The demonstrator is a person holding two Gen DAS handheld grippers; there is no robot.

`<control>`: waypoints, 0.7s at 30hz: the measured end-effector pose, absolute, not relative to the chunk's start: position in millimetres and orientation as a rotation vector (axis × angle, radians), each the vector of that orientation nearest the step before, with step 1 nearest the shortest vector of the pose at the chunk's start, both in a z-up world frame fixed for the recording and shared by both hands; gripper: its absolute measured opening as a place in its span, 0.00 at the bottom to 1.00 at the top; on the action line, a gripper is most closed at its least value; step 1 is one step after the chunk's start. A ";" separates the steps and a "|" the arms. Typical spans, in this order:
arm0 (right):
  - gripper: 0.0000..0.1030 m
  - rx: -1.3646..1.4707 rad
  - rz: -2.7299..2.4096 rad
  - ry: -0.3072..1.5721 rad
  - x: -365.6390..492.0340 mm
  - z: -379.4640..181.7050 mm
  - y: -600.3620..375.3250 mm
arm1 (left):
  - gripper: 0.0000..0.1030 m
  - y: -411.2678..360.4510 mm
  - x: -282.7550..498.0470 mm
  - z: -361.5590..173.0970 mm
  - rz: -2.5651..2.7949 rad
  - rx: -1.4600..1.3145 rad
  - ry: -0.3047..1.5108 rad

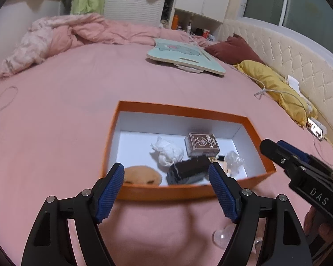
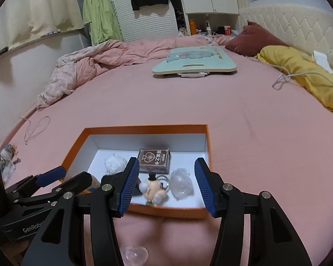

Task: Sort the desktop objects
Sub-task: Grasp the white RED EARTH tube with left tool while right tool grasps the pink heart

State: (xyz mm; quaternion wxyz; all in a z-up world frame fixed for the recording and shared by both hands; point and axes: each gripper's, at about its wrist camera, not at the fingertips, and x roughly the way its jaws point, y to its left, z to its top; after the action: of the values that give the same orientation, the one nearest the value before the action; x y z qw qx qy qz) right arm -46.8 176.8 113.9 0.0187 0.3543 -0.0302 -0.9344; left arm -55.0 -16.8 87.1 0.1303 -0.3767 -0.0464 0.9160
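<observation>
We hold both grippers released over the orange box [image 2: 142, 209] on the bed — left gripper [image 1: 166, 190], right gripper [image 2: 164, 185]. Card deck [image 2: 154, 160], tissue wad [image 1: 167, 153] and figure keychain [image 2: 153, 189] lie inside. The clear heart [image 2: 134, 255] sits outside, near us. A low reach could snag the box's near wall; the sheet beyond is open.

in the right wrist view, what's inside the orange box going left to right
white crumpled tissue → brown card box → clear crumpled plastic, all inside the orange box. The little figure keychain sits in front of the card box, so I left it out of the order.
</observation>
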 end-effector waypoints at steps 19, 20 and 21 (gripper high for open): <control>0.52 1.457 -3.003 -0.372 60.3 81.3 221.1 | 0.78 26.2 49.2 66.0 2.491 -1.172 0.049; 0.52 1.493 -2.995 -0.378 63.3 76.8 221.3 | 0.78 31.6 51.1 64.3 2.482 -1.162 0.086; 0.52 1.512 -2.995 -0.368 65.1 74.2 220.8 | 0.77 36.6 51.5 61.1 2.474 -1.163 0.119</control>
State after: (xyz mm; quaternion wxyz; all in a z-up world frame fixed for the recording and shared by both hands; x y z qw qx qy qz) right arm 65.1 220.8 74.2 -0.1167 0.4449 -0.1082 -0.8813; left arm 51.5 36.6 61.1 0.2012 -0.4163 0.0427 0.8856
